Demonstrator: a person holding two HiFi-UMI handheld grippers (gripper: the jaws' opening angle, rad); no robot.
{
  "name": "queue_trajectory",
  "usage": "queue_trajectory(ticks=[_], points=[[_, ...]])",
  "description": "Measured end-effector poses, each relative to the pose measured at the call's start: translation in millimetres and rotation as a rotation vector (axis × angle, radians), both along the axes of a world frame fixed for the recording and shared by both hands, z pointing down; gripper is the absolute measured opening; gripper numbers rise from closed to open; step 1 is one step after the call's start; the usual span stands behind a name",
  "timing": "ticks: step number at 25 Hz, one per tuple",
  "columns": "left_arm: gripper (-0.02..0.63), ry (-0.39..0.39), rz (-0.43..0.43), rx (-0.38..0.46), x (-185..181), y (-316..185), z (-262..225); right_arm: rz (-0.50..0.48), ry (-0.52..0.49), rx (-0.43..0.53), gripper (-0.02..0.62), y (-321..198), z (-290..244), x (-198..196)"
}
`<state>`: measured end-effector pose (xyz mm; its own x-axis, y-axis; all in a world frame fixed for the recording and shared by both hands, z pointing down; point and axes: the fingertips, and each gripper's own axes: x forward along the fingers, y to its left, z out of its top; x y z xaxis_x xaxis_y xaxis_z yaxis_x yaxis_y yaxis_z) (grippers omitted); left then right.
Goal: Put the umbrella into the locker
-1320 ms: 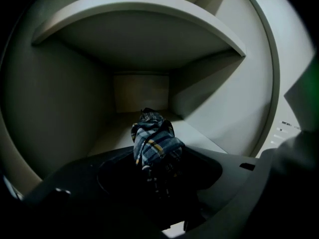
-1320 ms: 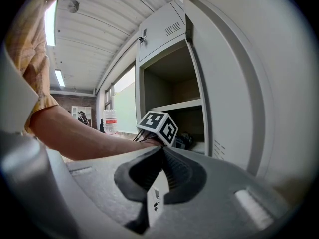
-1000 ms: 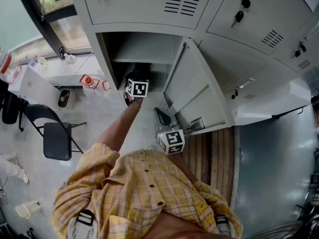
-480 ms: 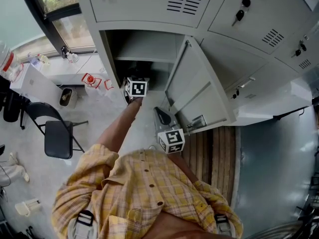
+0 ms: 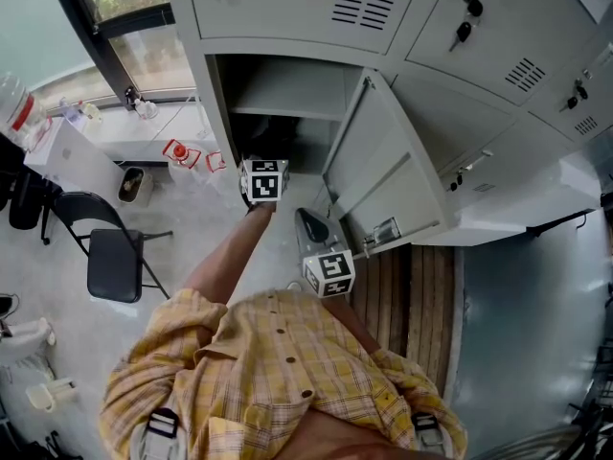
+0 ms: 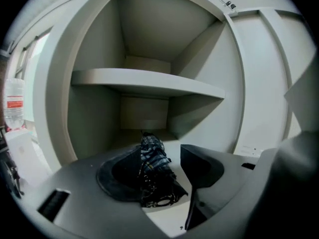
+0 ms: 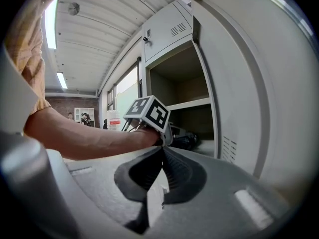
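Observation:
The folded dark plaid umbrella point(image 6: 153, 169) lies on the floor of the open grey locker point(image 5: 222, 103), below its shelf point(image 6: 144, 83). My left gripper point(image 6: 162, 162) hovers just outside the opening. Its jaws are closing, with the umbrella seen between them, apart from the right pad point(image 6: 199, 166); whether the left pad touches it I cannot tell. In the head view the left gripper point(image 5: 262, 175) shows only as its marker cube in front of the compartment. My right gripper point(image 7: 162, 151) is shut and empty, held back by the door; from there the umbrella point(image 7: 187, 141) shows behind the left cube.
The locker door point(image 5: 383, 171) stands swung open to the right, close beside my right gripper point(image 5: 316, 233). More closed lockers with keys point(image 5: 465, 17) are above and right. A black folding chair point(image 5: 110, 257) and a white table point(image 5: 77, 156) stand at the left.
My left gripper has drawn back a little out of the locker opening and risen. The umbrella stays inside. The right gripper has not moved.

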<state>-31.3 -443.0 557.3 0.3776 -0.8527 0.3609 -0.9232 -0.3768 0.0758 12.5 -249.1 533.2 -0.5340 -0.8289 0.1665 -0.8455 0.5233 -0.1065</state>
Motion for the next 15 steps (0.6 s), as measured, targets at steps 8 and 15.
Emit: queue_trajectory(ticks=[8,15], points=[[0.055,0.001,0.027,0.036,-6.1,28.5,-8.4,0.010,-0.002,0.000,-0.002,11.5,-1.5,-3.7],[0.005,0.037,0.027,0.047,-10.9,46.4,-7.4,0.020,-0.015,0.003,-0.002,21.4,-1.8,-5.4]])
